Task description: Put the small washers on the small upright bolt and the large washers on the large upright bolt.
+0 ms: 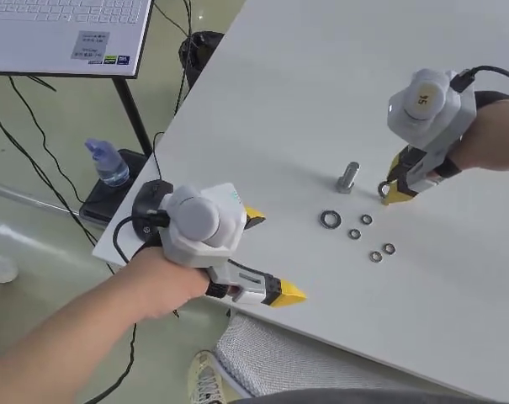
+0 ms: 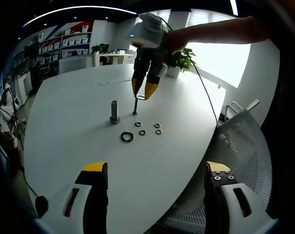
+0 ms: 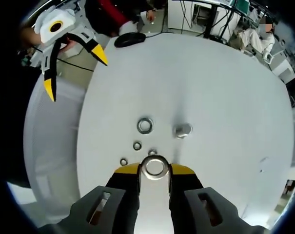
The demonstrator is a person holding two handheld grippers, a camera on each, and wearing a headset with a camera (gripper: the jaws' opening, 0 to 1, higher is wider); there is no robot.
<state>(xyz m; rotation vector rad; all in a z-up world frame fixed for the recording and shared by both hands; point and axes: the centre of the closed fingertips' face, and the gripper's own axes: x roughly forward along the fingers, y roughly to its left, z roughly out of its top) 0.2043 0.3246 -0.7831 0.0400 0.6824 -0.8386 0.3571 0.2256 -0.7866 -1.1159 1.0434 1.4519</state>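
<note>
Gripping washer (image 3: 144, 167), seemingly large, flat between right gripper's (image 3: 154, 169) clamped jaws, just above small bolt (image 2: 135, 107); large bolt (image 1: 348, 177) upright just beside, toward left gripper (image 2: 156, 168), jaws apart, well away

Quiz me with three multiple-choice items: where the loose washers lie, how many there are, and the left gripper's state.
1. The loose washers lie: A on the floor; B on the table beside the large bolt; C in a tray.
2. Loose washers count: A two; B five; C nine.
3. The left gripper is: A open, empty; B shut on a washer; C shut on a bolt.
B, flat on the white table; B, one large, four small; A, jaws wide apart, nothing between.
</note>
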